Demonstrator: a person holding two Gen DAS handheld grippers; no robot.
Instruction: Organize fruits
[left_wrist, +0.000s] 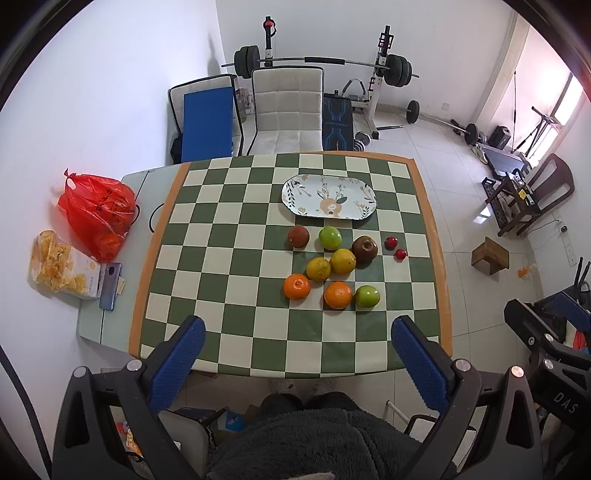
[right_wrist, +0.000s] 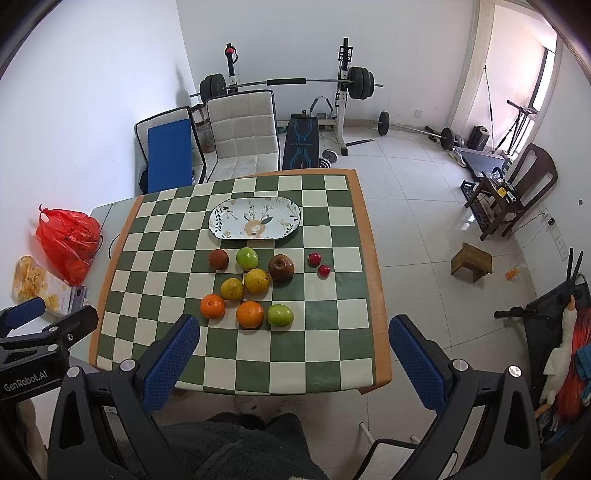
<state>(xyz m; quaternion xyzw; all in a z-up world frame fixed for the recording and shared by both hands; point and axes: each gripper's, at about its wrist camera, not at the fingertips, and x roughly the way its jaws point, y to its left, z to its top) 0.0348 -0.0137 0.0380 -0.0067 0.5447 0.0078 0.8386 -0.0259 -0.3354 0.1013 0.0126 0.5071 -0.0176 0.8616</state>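
On that checkered desk (left_wrist: 236, 258) with both tools spread empty, your right tool (right_wrist: 293, 334) could send the packed oranges (right_wrist: 250, 314) rolling toward the edge.

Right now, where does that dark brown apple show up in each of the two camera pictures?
Left wrist view: the dark brown apple lies right of centre, just below the plate's right end.
Right wrist view: the same apple sits near the centre, below the plate's right half.
Shared landmark: the patterned oval plate on the checkered cloth.
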